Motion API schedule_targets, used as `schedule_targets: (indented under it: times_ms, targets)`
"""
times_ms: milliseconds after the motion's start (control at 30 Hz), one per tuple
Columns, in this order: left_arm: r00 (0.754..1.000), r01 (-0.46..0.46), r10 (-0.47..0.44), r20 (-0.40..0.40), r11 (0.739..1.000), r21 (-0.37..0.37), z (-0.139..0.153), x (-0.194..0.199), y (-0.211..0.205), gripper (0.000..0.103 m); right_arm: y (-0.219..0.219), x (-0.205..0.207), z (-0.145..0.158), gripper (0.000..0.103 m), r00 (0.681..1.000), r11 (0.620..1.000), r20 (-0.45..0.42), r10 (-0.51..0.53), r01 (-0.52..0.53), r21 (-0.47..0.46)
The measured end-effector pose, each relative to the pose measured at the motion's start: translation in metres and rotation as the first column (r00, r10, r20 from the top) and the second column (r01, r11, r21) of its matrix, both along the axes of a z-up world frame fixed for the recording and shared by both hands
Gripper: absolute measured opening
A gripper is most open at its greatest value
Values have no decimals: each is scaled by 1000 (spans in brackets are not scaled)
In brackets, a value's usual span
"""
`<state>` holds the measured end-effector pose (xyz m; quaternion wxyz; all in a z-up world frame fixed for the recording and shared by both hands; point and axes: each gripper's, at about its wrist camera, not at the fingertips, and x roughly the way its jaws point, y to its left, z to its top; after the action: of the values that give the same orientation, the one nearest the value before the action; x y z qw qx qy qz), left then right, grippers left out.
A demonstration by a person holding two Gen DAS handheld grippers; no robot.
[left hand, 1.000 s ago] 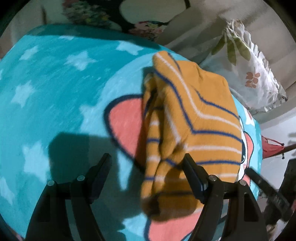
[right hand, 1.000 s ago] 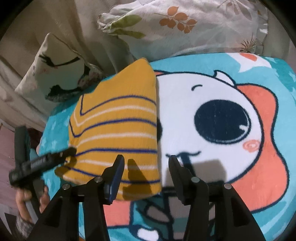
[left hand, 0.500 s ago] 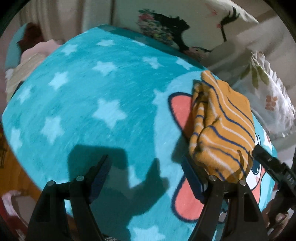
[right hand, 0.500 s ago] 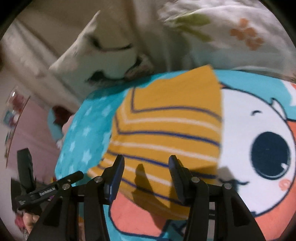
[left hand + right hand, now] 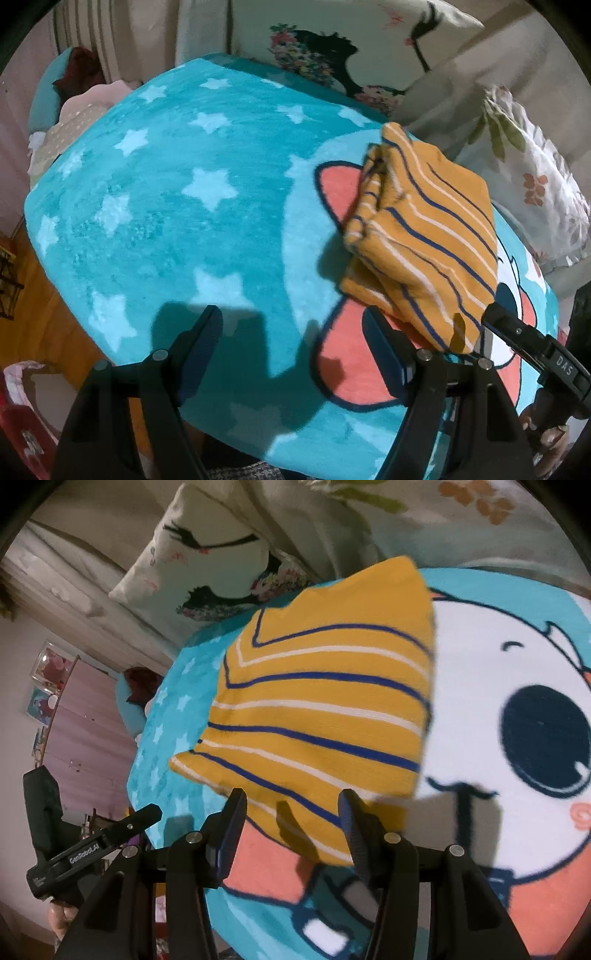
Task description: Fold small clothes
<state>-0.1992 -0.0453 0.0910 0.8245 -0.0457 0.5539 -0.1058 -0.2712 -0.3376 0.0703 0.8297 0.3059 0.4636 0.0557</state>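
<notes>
one folded mustard striped garment (image 5: 424, 236) on one teal star blanket (image 5: 166, 206), two patterned pillows behind, left gripper (image 5: 291, 350) gaping over bare blanket, right gripper (image 5: 291, 823) parted, empty, at garment's near edge

The folded garment (image 5: 321, 716) is mustard yellow with thin stripes, navy blue and white by turns. It lies on a blanket (image 5: 177, 221) of bright turquoise strewn with pale blue stars; the blanket also bears a cartoon face, white with a large navy eye, navy outlines, a small pink cheek and coral-red ears. One pillow (image 5: 332, 55) is cream, printed with a black figure and small pink and green flowers. Another pillow (image 5: 535, 177) is white with green leaves and orange blossoms. The left hand-held gripper (image 5: 291, 350) and the right hand-held gripper (image 5: 291, 827) are black, their fingers lined dark blue. The wall (image 5: 92, 720) at the left of the right wrist view is pink.
</notes>
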Motion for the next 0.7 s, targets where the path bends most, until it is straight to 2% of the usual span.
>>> schedule_targets:
  times_ms: [233,400,533,600,700]
  targets:
    - [999,24,-24,-33,1000,-16,-14,4,-19,77,-36,-37,2,57,994,994,5,-106,107,-20]
    - [997,38,-44,-61,995,-94,-22,23,-28,77,-61,-54,-2,62,981,981,-10,-192,192,7]
    - [996,64,-72,-48,987,-148,-18,45,-33,77,-71,-45,-7,70,977,976,-4,-212,212,57]
    - [994,97,-102,-26,985,-143,-16,58,-40,79,-74,-29,-15,71,976,970,-2,-220,218,110]
    - [985,170,-172,-10,979,-115,-18,77,-53,80,-72,-4,-24,72,976,967,3,-216,213,141]
